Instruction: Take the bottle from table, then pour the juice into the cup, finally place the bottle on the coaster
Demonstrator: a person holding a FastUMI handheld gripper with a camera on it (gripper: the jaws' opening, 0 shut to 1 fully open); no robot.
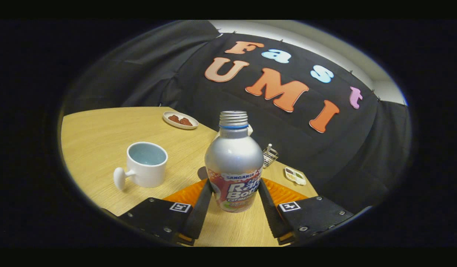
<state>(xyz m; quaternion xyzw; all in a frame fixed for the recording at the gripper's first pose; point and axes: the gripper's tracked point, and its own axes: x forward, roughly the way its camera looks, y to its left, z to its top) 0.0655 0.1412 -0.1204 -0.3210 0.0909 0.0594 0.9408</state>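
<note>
Both fingers of the gripper are seen at the near end of the view, set on either side of the lower body of the bottle. The jaws are parted to about the width of the bottle, and each inner face is seen against the label band. Firm pressure cannot be confirmed from this view, though contact on both sides appears likely.

The bottle is located directly between the fingers, at 12 o'clock from the gripper. Its long axis is upright, with the threaded neck at the top and no cap seen on it. The base appears to rest on or just above the table; which of the two cannot be told.

An orange coaster is seen just behind the bottle, its ridged surface showing past both fingers. Whether the bottle base overlaps it cannot be told.

The cup stands at about 10 o'clock from the bottle, well apart from it, with its handle turned toward the near left and its mouth open upward. No liquid is visible in it, so the pour is judged not yet done.

The coming move is judged to turn on this offset: the bottle must be carried toward 10 o'clock and tipped in that direction, neck over the rim.
</note>
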